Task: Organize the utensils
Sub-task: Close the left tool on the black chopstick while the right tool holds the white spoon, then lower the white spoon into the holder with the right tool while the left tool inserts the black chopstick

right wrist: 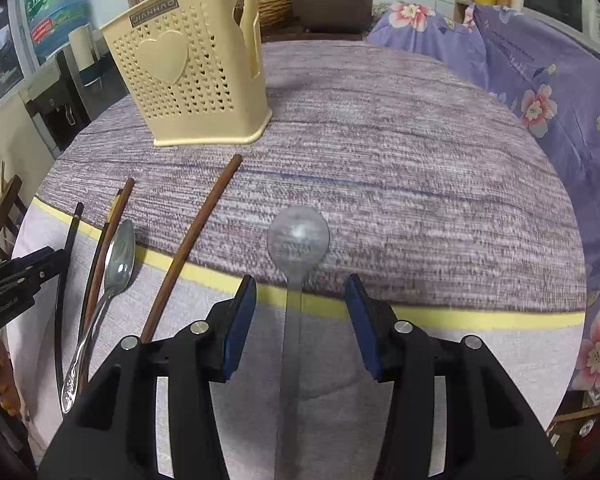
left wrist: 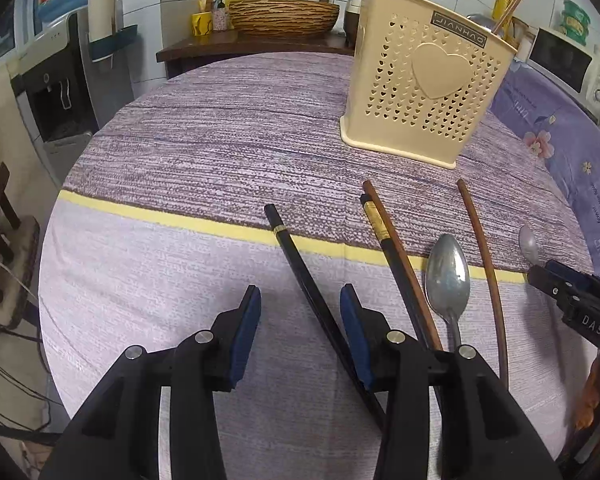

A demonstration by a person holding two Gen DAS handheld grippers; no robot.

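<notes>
Left gripper [left wrist: 300,328]: pitched steeply downward, jaws parted, blue pads [left wrist: 246,332] clear of contact, nothing pressed between them. Right gripper [right wrist: 300,320]: same downward tilt, jaws parted, blue pads [right wrist: 240,324] touching nothing. In left wrist view, right gripper sits at 3 o'clock; in right wrist view, left gripper at 9 o'clock.

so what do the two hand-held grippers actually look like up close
Both are matte black plastic with angular, ribbed finger arms, round silver pivot pins and flat blue pads on the inner fingertip faces. The left hand-held gripper carries white "GenRobot.AI" lettering on its side; the right hand-held gripper shows white letters "DAS". No cables or sleeves are visible.
</notes>
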